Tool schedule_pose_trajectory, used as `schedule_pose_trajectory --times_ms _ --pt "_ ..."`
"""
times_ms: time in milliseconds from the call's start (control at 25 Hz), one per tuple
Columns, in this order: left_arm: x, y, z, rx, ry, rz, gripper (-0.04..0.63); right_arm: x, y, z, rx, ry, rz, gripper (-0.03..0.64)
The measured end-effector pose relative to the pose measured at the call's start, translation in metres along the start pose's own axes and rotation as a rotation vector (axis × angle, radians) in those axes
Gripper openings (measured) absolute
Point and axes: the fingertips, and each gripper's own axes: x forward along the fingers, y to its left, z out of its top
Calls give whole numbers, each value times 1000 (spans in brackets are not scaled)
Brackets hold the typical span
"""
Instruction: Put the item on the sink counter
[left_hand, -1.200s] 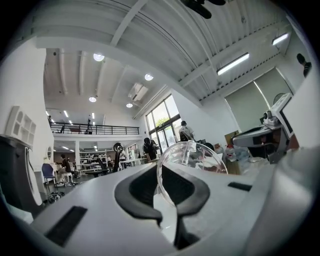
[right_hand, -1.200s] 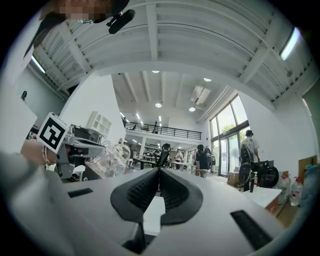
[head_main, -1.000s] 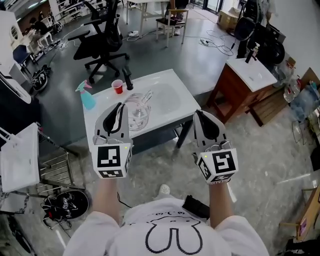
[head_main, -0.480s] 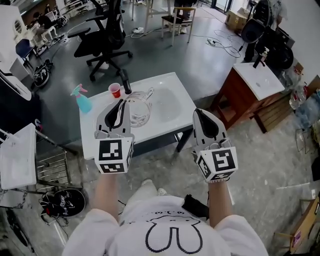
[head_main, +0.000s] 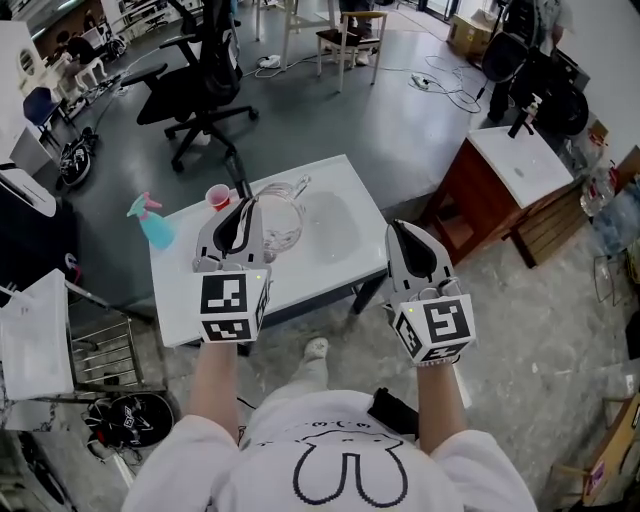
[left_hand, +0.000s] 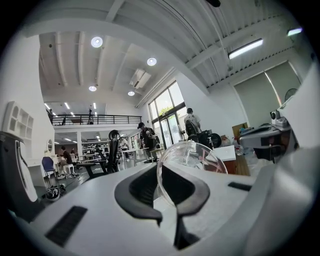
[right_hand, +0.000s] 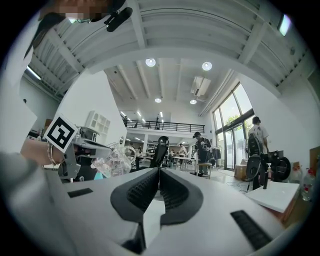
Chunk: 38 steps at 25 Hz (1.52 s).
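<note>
currently the left gripper (head_main: 243, 208) is clamping the rim of the clear glass pitcher (head_main: 281, 216), holding it over the white sink counter (head_main: 310, 278) beside the basin. the right gripper (head_main: 398, 230) is hovering off the counter's edge, jaws pressed together on nothing.

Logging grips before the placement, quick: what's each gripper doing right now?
Left gripper: closed on the wall of the clear glass pitcher.
Right gripper: closed, holding nothing.
</note>
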Motion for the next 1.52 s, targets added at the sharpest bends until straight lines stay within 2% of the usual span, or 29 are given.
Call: schedule_pose_trajectory --times_ms 640,1080,1520 --pt "167 9 -23 -21 80 -96 34 115 -71 -33 12 68 -40 29" --pt "255 -3 -77 -50 240 -190 34 169 -100 -66 40 139 -80 29" --pt "316 -18 -138 -78 429 -224 34 191 -122 -98 84 193 -45 29"
